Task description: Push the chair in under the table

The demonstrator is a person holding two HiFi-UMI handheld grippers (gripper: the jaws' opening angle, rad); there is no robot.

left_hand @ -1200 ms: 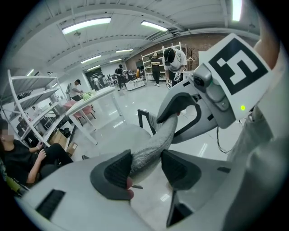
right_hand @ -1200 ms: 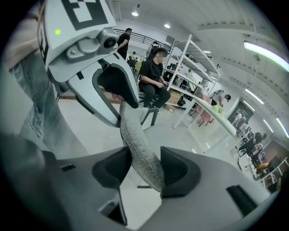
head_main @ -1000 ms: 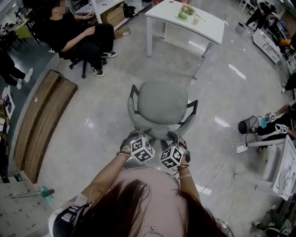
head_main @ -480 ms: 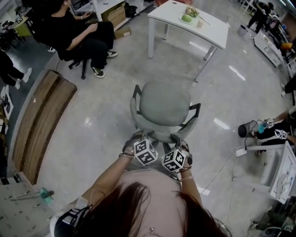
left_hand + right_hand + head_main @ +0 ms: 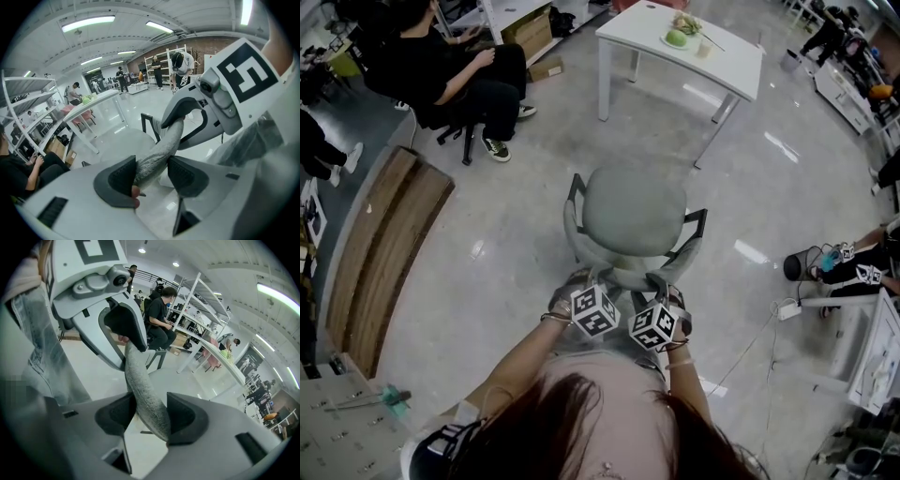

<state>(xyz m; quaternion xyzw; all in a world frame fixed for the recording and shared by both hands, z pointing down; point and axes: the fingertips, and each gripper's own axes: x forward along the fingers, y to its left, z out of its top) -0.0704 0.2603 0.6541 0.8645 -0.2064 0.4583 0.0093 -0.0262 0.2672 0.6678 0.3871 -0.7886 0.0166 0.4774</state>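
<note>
Head view: left tongs point(image 5: 575, 281) and right tongs point(image 5: 664, 284) are clamping chair backrest point(image 5: 623, 272); we are aiming an even, straight push at counter point(image 5: 731, 56) ahead.

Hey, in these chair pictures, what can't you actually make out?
- Head view: the base and wheels of the chair, hidden under its seat.
- Head view: the jaws of the left tongs and right tongs, covered by their marker cubes and the hands. The gripper views show both closed on the backrest.
- Head view: the green item on the table, too small to identify.
</note>
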